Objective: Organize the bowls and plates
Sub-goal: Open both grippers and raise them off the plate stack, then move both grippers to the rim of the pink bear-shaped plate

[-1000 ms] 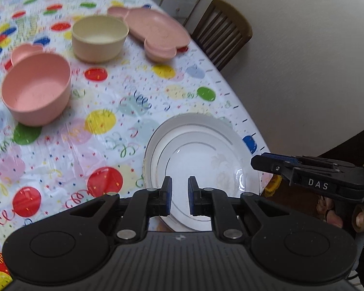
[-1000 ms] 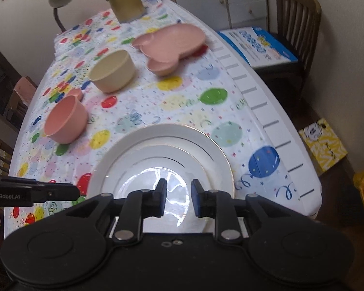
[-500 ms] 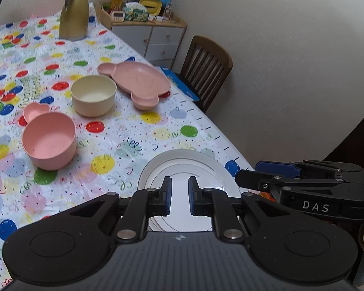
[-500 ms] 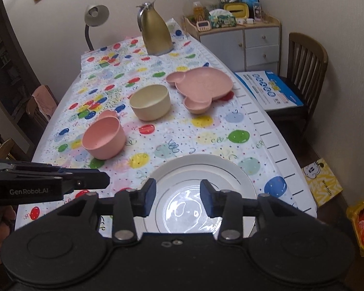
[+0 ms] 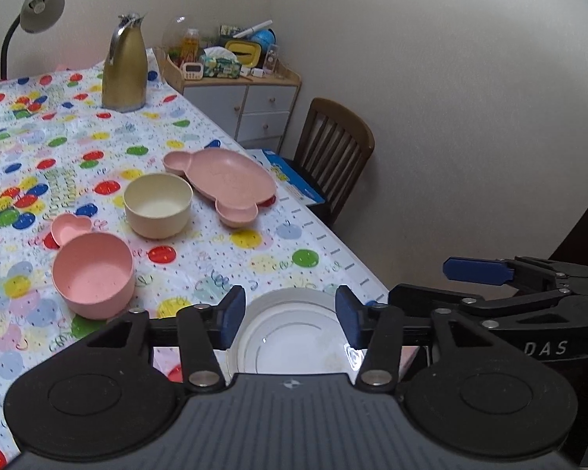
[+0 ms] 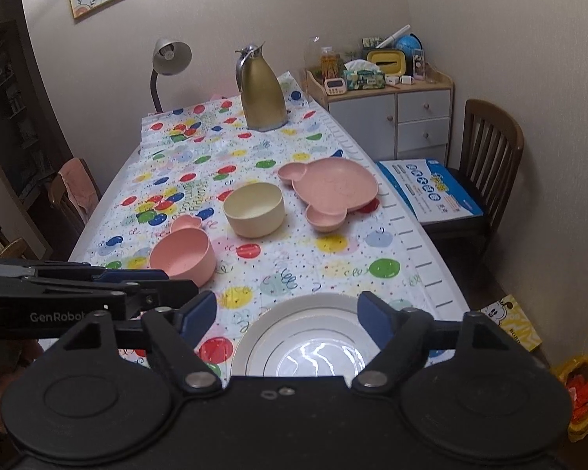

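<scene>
- Left gripper (image 5: 290,315): jaws apart, nothing in them. They've just been opening. It hangs above the near end of the table (image 5: 200,145), over the white plates (image 5: 294,337).
- Right gripper (image 6: 288,323): jaws wide apart, nothing held. They've just been opening too. It's also up over the white plates (image 6: 313,337), not touching them.
- In the left cam the right gripper (image 5: 462,286) pokes in from the right side. In the right cam the left gripper (image 6: 176,280) pokes in from the left.
- White plates: a small one sits inside a big one w/ a thin ring line, at the near edge of the table.
- Pink bowl (image 6: 182,254): further in, on the left. A little pink heart dish (image 6: 184,222) is just behind it; can't tell if they touch.
- Cream bowl (image 6: 254,208): middle of the table, upright, behind & right of the pink bowl.
- Pink bear plate (image 6: 329,188): right of the cream bowl, near the table's right edge, w/ two small ear cups.
- Gold jug (image 6: 262,92) stands at the far end. A lamp (image 6: 168,58) is by the far left corner.
- Table has a cloth w/ colored dots & balloons.
- Wood chair (image 6: 490,149) on the right side, w/ a blue & white box (image 6: 431,188) on its seat.
</scene>
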`<state>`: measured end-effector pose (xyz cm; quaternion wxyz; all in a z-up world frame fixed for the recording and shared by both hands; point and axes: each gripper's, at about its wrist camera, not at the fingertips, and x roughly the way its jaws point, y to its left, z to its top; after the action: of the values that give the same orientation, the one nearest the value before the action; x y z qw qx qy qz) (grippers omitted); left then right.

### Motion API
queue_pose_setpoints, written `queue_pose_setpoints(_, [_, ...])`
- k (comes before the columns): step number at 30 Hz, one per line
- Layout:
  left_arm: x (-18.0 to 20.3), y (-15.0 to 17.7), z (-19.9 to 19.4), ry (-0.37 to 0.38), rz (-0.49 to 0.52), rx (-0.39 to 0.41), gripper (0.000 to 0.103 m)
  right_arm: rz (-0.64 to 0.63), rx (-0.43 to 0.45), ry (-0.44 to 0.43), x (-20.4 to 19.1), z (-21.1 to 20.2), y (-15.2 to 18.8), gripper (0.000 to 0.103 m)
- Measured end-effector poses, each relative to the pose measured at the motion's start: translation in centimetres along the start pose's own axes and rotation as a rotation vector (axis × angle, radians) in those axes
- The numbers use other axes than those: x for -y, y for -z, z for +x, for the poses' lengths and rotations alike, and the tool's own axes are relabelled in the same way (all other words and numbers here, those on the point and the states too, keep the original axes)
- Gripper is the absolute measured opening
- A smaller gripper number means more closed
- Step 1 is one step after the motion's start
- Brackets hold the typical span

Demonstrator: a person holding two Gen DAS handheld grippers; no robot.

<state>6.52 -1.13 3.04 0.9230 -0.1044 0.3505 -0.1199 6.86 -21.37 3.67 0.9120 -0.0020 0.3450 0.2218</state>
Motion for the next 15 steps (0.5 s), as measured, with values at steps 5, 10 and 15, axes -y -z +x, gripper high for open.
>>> queue_pose_setpoints(5, [-0.1, -1.3, 1.0, -0.035, -0.008, 0.032, 0.062, -0.015, 0.045, -0.001, 0.8, 0.3, -1.4, 0.097])
queue_pose_setpoints(10, [0.1, -2.9, 3.0, -0.071, -0.023, 0.053, 0.075, -0.027, 0.047, 0.000, 2.2, 2.1, -3.5, 0.102])
queue_pose_setpoints(15, [-0.2, -4.6, 5.7, -0.112, -0.058, 0.062, 0.080, -0.054, 0.039, -0.014, 4.1, 4.4, -5.7, 0.102])
